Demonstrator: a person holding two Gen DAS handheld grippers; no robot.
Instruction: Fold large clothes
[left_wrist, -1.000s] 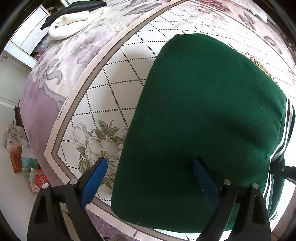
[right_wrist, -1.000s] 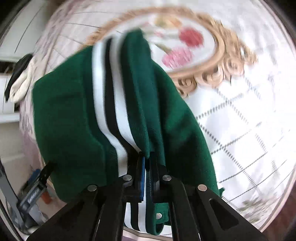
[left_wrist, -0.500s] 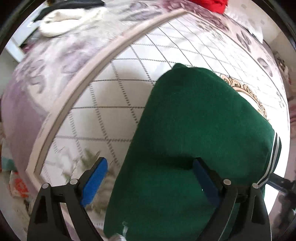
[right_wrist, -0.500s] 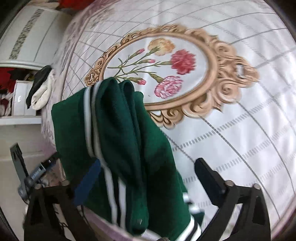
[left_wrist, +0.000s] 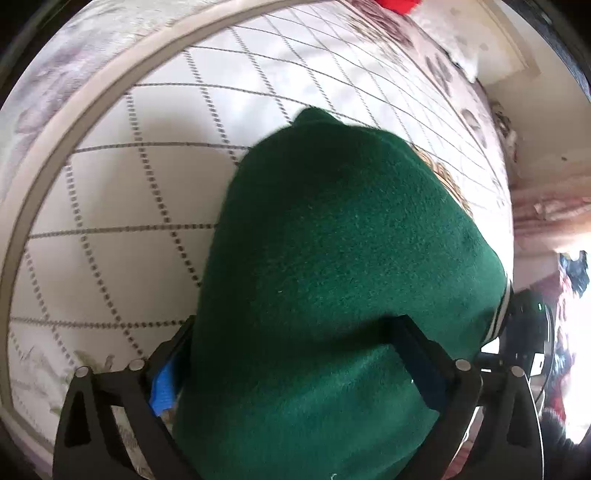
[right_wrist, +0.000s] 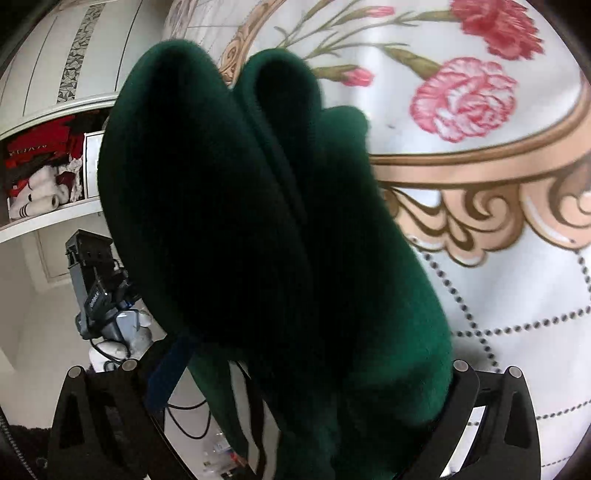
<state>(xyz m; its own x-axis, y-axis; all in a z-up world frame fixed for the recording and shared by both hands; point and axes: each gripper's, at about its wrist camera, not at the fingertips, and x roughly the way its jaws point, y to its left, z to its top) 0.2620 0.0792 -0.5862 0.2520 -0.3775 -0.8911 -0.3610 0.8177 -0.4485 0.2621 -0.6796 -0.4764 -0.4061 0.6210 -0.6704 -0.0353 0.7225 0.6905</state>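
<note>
We see folded green garment (left_wrist: 332, 277) now bundled between spread jaws of left gripper (left_wrist: 295, 354) and right gripper (right_wrist: 306, 365), raised off bedspread (left_wrist: 129, 184); right released pinch moments ago. Folding looks nearly complete.

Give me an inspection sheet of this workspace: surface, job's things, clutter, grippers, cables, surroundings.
Surface: white quilted bedspread with dotted diamond lines, a pink carnation print and a gold scroll border.
Job's things: dark green folded fleece garment with white-and-black striped trim, bunched thick between both grippers.
Clutter: red cloth at the far edge of the bed.
Grippers: left gripper jaws wide, garment filling the gap; right gripper jaws wide, fabric folds between them.
Cables: black cable hanging below the bed edge.
Surroundings: white wardrobe shelf holding red and white items.
</note>
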